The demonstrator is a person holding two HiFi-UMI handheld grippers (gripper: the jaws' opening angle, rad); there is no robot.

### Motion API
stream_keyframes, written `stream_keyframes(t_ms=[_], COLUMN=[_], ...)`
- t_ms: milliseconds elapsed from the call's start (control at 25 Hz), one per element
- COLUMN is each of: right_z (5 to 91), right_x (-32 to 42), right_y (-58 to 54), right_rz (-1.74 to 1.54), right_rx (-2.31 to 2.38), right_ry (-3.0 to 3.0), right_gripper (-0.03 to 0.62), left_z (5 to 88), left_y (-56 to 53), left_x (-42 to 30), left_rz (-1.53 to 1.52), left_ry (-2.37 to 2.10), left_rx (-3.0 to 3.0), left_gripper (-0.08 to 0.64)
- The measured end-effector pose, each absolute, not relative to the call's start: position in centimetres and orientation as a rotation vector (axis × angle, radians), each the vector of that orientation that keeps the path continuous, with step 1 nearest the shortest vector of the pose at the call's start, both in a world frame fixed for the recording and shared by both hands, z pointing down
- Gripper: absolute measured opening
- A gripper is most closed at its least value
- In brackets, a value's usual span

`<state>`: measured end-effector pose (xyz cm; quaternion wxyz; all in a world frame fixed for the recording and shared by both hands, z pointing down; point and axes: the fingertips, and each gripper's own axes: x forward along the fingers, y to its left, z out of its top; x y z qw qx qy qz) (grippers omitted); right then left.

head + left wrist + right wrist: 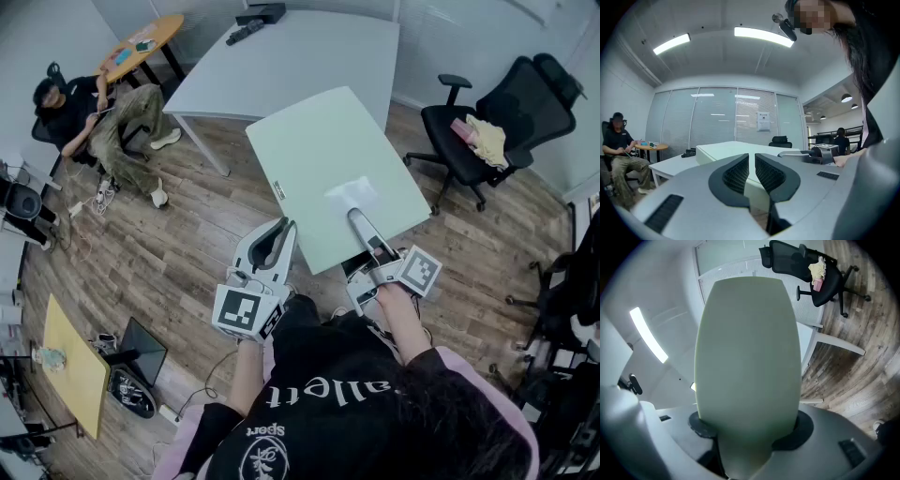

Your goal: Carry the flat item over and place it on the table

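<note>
The right tool [357, 217] grips the pale green board [323, 155] by its near edge; the left tool [281, 225] is pinched narrow, empty.

The room is bright and evenly lit from above. In the left gripper view two long white ceiling light strips [761, 36] burn out to pure white, with a soft sheen on the ceiling around them. A third strip [647, 333] glares at the left of the right gripper view. In the head view the shadows are faint and soft-edged, the clearest lying under the large white worktop [291, 56] on the brown wooden plank floor [187, 253]. Both gripper views bend straight lines strongly and darken to black at the corners. The left tongs [751, 161] look soft and out of focus. The pale green flat board [747, 348] blurs where it meets the right tongs [747, 427].
</note>
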<state>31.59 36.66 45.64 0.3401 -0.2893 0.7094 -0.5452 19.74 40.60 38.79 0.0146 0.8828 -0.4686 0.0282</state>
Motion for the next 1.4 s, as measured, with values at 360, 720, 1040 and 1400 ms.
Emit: stream_keyframes(t_ms=[360, 720, 1040, 1400], right_z=[45.6, 46.8, 47.9, 48.9], right_x=[32.0, 33.3, 33.6, 29.9], right_y=[36.5, 36.5, 33.8, 26.9], right_rz=[-1.422, -1.456, -1.474, -1.482], right_rx=[-0.748, -0.725, -0.718, -0.762], right_ry=[1.846, 1.809, 1.805, 1.832], right_gripper=[0.284, 0.285, 0.285, 0.285], left_z=[38.6, 39.2, 40.1, 40.2], left_y=[40.4, 40.0, 38.4, 30.4], left_x=[19.7, 20.4, 20.5, 15.7], left_rz=[0.064, 0.073, 0.128, 0.106], left_ry=[-1.466, -1.465, -1.476, -1.489], left_rx=[2.725, 2.710, 2.684, 2.683], left_gripper=[0.057, 0.057, 0.057, 0.057])
